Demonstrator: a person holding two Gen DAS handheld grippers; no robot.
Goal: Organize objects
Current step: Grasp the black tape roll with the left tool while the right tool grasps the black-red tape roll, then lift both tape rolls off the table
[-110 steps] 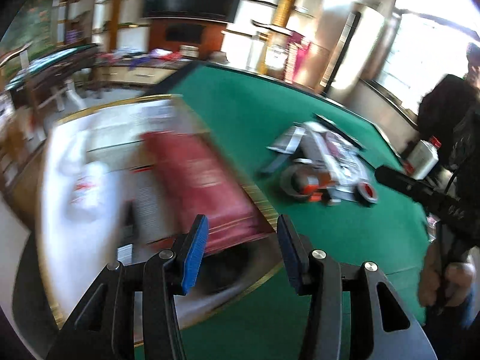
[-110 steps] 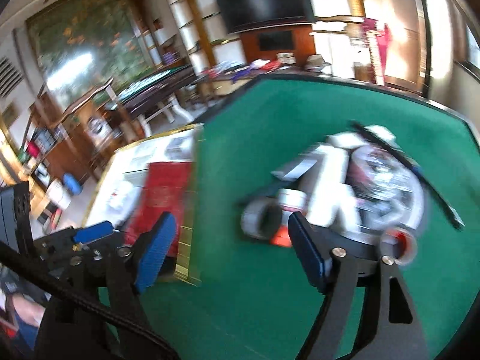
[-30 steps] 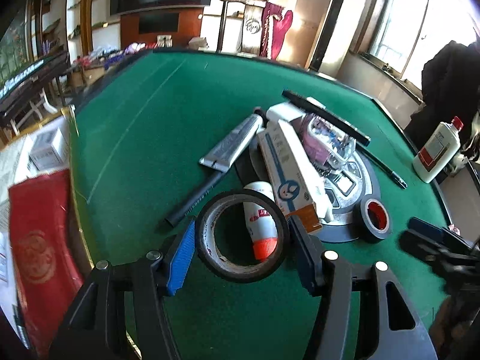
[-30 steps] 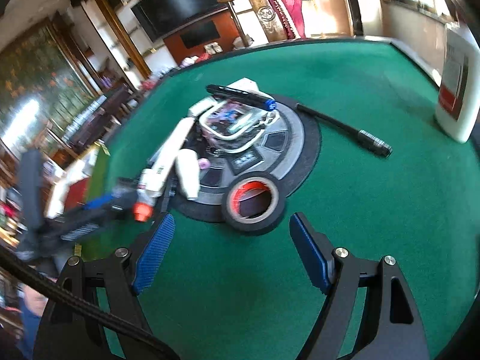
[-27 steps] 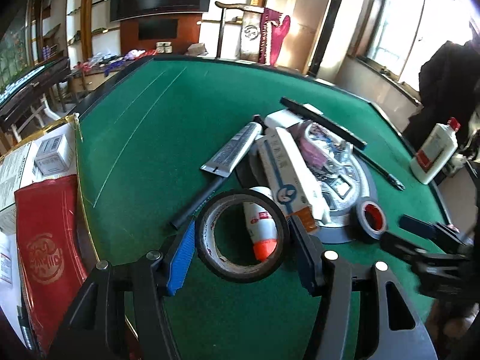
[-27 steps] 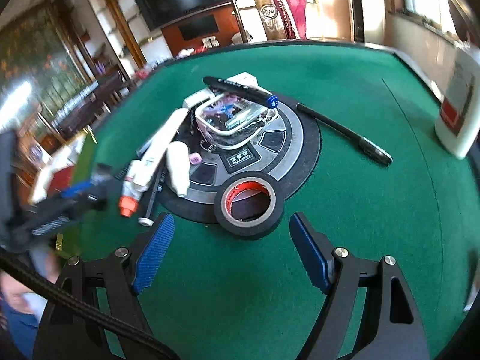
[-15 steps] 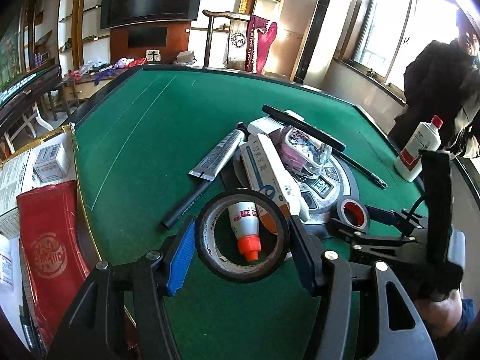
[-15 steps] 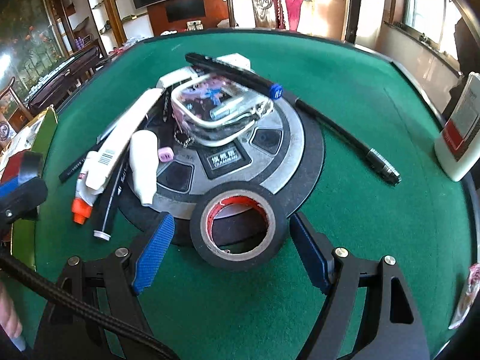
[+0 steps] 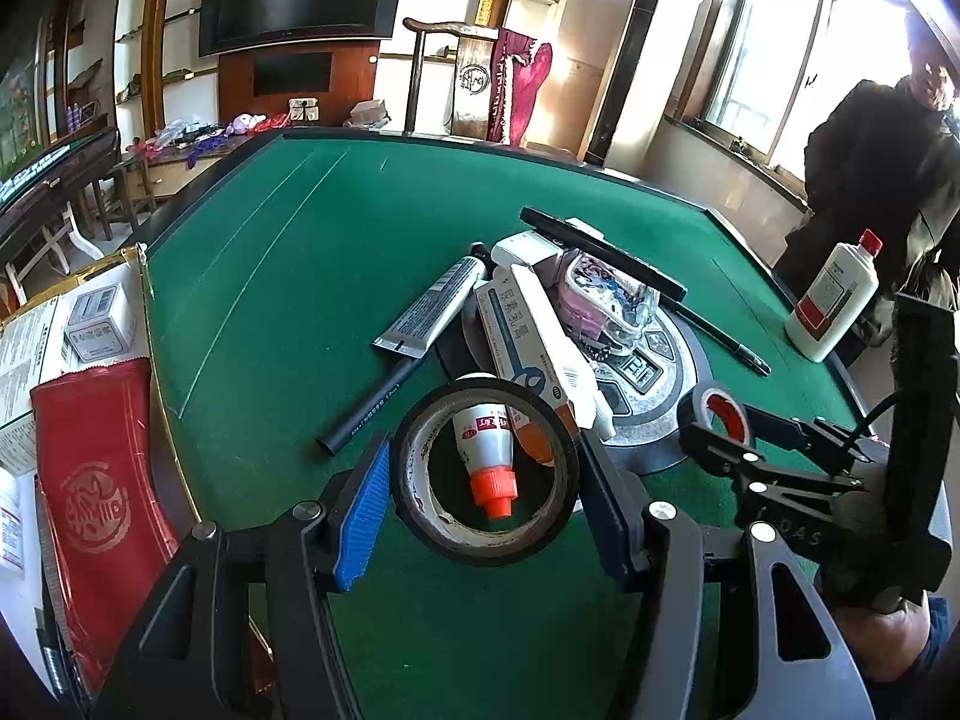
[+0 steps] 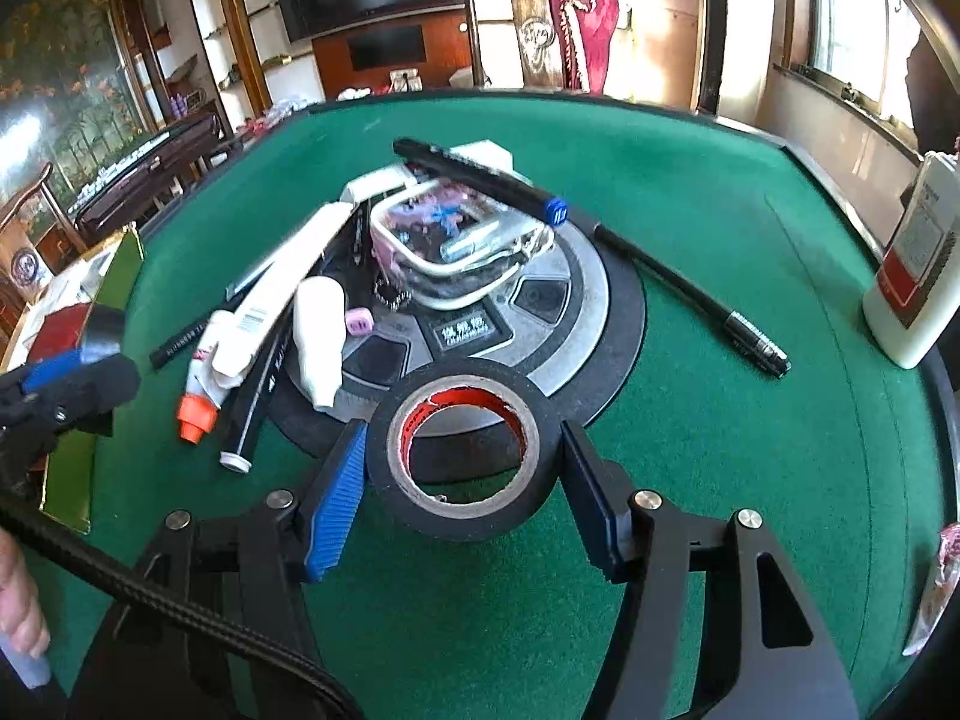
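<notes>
My left gripper (image 9: 480, 516) is shut on a large black tape roll (image 9: 555, 513) with a white core, held above the green felt table (image 9: 270, 276). My right gripper (image 10: 459, 483) has closed on a smaller black tape roll with a red core (image 10: 462, 513), at the front edge of the round grey centre disc (image 10: 576, 300). The right gripper also shows in the left wrist view (image 9: 714, 420). A pile lies on the disc: a clear pouch (image 10: 456, 240), a long white box (image 9: 534, 342), a white bottle with an orange cap (image 9: 486, 456), a grey tube (image 9: 426, 312) and black pens (image 10: 480, 177).
A white bottle with a red label (image 9: 834, 300) stands at the table's right edge. A gold-edged tray (image 9: 144, 312) with a red packet (image 9: 90, 468) and a small white box (image 9: 99, 321) lies at the left. A person in dark clothes (image 9: 888, 132) stands at the far right.
My right gripper has moved in onto the red-core tape and its fingers have closed against it. My left gripper keeps holding the large tape roll, nearly still.
</notes>
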